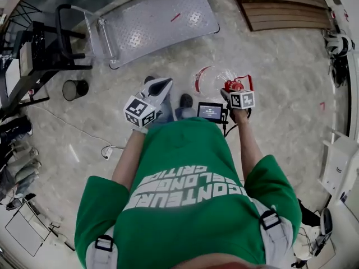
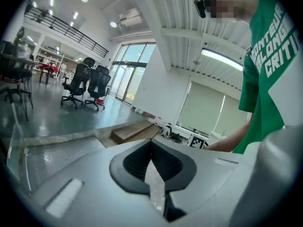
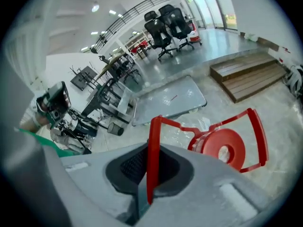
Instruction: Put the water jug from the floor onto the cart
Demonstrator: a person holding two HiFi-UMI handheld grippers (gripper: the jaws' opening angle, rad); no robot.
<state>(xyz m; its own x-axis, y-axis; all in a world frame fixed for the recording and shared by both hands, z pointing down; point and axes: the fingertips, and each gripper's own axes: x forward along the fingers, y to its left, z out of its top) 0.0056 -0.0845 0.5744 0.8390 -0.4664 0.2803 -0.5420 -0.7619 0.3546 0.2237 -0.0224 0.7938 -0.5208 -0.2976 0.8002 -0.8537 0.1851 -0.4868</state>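
The water jug (image 1: 208,82) is clear plastic with a red cap (image 3: 226,148) and a thin red carrying handle (image 3: 154,155). It hangs off the floor in front of me. My right gripper (image 1: 230,89) (image 3: 150,150) is shut on that handle, and the jug dangles beyond the jaws. My left gripper (image 1: 161,87) (image 2: 152,148) is raised to the jug's left, apart from it. Its jaws are shut with nothing between them. The cart (image 1: 162,21) (image 3: 170,100) is a flat metal platform trolley standing ahead, its handle rail (image 1: 104,35) at the left end.
Wooden steps (image 1: 286,4) (image 3: 246,82) lie to the right of the cart. A black bin (image 1: 74,88) and a dark desk frame (image 1: 33,49) stand at the left. Cables and gear (image 1: 336,43) line the right wall.
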